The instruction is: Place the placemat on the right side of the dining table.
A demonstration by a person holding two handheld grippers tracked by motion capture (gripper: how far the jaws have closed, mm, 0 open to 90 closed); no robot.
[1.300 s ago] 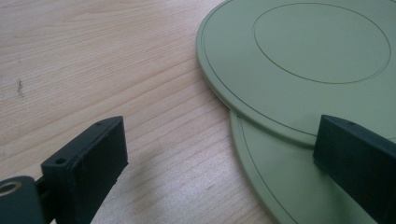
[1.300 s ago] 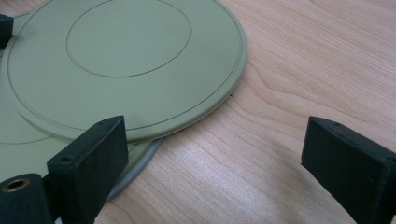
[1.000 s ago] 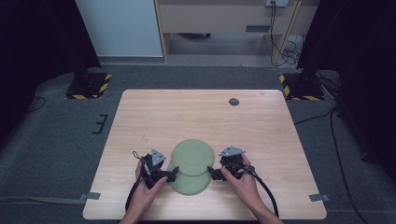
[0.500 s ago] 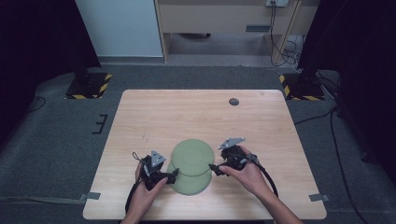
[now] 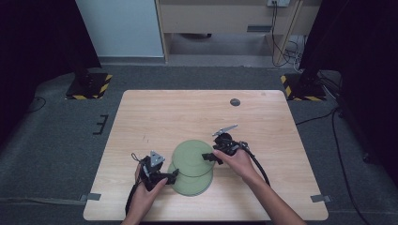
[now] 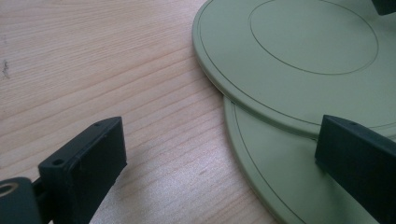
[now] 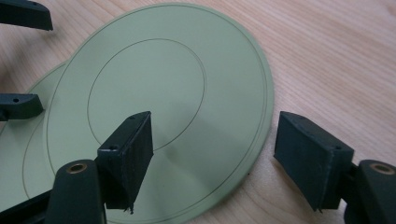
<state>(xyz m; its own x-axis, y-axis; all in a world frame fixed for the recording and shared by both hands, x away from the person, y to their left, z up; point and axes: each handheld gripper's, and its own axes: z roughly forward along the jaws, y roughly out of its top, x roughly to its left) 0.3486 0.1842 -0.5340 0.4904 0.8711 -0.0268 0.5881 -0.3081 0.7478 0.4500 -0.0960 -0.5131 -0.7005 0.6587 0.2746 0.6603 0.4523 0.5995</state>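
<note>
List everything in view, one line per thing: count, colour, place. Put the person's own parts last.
Plates: 2, pale green, near middle of the table; top plate overlaps the bottom plate, offset toward the far side.
Table: 1, light wood, centre of the high view.
Disc: 1, small, dark, far right part of the table.
Floor mat: grey, around the table.
Striped bases: 2, black and yellow, on the floor beyond the table's far corners.
Left gripper: black, open, at the bottom plate's left edge.
Right gripper: black, open, astride the top plate's right rim; its jaws have just been closing.
Hands: 2, one on each gripper.
</note>
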